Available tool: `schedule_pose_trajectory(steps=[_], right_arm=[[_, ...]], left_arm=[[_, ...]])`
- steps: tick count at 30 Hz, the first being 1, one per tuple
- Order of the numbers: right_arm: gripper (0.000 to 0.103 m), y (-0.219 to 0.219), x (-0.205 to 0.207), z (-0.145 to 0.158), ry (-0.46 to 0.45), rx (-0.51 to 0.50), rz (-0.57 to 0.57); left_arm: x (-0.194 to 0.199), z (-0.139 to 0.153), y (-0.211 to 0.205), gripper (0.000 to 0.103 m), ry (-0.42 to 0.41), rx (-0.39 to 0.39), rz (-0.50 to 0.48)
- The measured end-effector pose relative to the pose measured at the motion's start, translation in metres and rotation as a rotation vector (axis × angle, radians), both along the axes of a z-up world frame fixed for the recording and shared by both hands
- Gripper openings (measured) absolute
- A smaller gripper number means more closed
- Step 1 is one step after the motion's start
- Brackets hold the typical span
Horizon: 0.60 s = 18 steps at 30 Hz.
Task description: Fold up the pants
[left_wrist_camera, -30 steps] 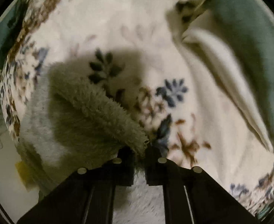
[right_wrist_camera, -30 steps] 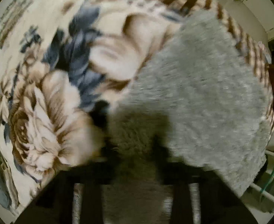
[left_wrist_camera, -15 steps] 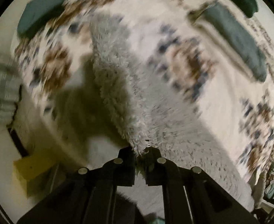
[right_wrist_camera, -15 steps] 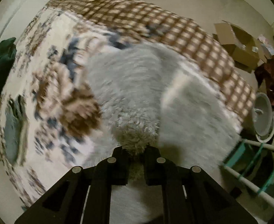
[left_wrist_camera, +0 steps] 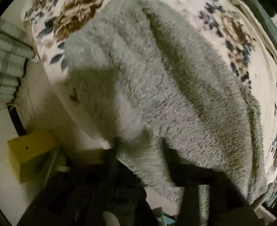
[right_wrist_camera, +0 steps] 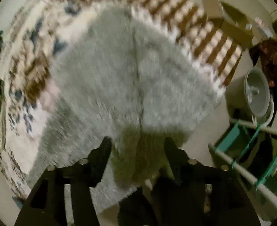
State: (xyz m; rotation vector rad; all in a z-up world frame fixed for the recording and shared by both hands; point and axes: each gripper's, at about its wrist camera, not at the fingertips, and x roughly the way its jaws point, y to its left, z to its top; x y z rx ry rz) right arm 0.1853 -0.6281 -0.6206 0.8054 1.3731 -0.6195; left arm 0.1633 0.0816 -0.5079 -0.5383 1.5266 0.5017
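Lying across the floral-patterned bed cover [left_wrist_camera: 223, 18], the fluffy grey fleece pants [left_wrist_camera: 157, 75] drape over its near edge. Left gripper [left_wrist_camera: 138, 150] and right gripper [right_wrist_camera: 137, 143] have just been opening; both stand spread, the fleece hem loose between their fingers, unpinched.

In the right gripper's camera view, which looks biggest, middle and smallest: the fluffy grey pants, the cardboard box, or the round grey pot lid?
1. Fluffy grey pants, by far the largest.
2. Cardboard box and round grey pot lid look about alike; both sit farther away and the picture is blurred, so I won't rank them.
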Motion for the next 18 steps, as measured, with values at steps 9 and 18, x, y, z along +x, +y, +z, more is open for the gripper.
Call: schedule_pose_trajectory(steps=[9, 18], right_arm=[[0.060, 0.036, 0.115, -0.013, 0.035, -0.177, 0.364], [0.033, -0.092, -0.019, -0.009, 0.101, -0.093, -0.208]], left_arm=[[0.027, 0.006, -0.025, 0.084, -0.003, 0.047, -0.035], [0.036, 0.007, -0.038, 0.084, -0.005, 0.053, -0.068]])
